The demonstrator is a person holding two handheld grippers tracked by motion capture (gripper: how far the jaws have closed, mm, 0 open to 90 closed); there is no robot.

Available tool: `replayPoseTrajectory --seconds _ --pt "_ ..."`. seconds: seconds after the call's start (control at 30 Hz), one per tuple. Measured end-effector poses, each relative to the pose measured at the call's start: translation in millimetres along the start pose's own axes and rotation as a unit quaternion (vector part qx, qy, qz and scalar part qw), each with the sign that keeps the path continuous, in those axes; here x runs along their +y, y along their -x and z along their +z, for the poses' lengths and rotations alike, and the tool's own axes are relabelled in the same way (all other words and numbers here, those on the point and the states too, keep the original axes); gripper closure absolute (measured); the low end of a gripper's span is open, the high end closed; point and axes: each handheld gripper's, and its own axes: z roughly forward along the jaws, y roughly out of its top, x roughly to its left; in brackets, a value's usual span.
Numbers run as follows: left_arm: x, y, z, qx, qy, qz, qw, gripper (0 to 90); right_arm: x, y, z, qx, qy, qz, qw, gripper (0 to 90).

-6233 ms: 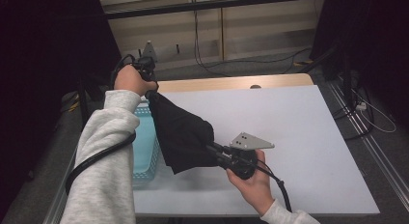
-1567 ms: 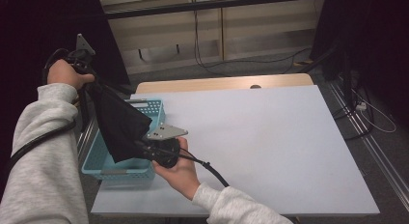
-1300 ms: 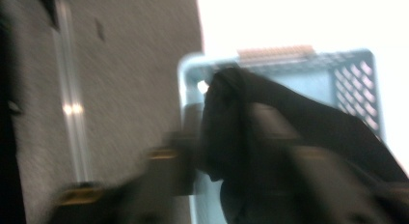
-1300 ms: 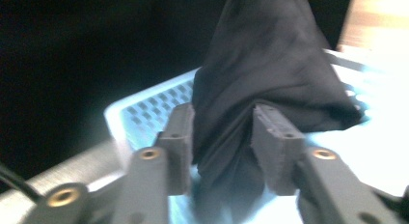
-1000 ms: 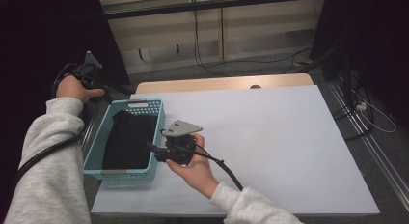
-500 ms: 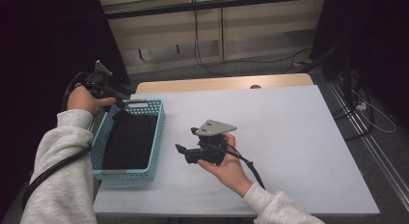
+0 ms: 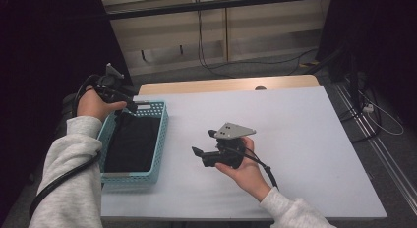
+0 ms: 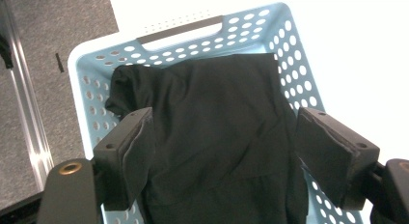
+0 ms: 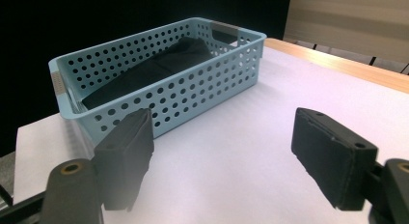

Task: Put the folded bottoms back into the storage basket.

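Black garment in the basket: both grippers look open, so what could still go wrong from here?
The black garment bunches up against one end wall of the blue basket, so that lump could slump over the rim. The left gripper hovers right above the cloth with its jaws open; a low pull-away might snag a fold. The basket stands near the table edge, so a nudge could tip it off.

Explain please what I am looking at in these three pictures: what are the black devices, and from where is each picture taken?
A person holds a hand-operated grasping tool in each hand. The high view looks down on a white table: left tool over a blue basket, right tool above the table. Each other picture comes from a camera on one tool, looking along its two black jaws. A black folded cloth lies in the basket. Both tools have just been opening and hold nothing.
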Motion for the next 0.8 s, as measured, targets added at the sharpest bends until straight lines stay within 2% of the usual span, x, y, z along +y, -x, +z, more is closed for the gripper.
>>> replayPoseTrajectory --seconds 0.37,0.4,0.47,0.6,0.8 --pt "-0.1 20.6 6.6 -0.011 0.003 0.020 0.9997 22.4 -10.6 13.4 -14.4 -0.011 -0.007 0.001 0.9999 21.2" --pt "0.0 22.7 7.4 -0.011 0.001 0.026 0.9996 22.4 -10.9 13.9 -15.3 -0.011 -0.007 0.001 0.9999 21.2" --pt "-0.2 25.4 8.4 -0.014 0.003 0.024 0.9996 22.2 -12.1 15.1 -17.6 -0.013 -0.006 0.002 0.9999 21.1" --pt "-0.7 29.3 8.6 -0.014 0.002 0.032 0.9994 22.2 -15.0 16.0 -21.6 -0.013 -0.008 0.002 0.9999 20.6" --pt "-4.3 38.5 9.2 -0.023 0.015 0.040 0.9988 21.7 -18.4 19.1 -28.0 -0.009 -0.011 0.000 0.9999 20.1"
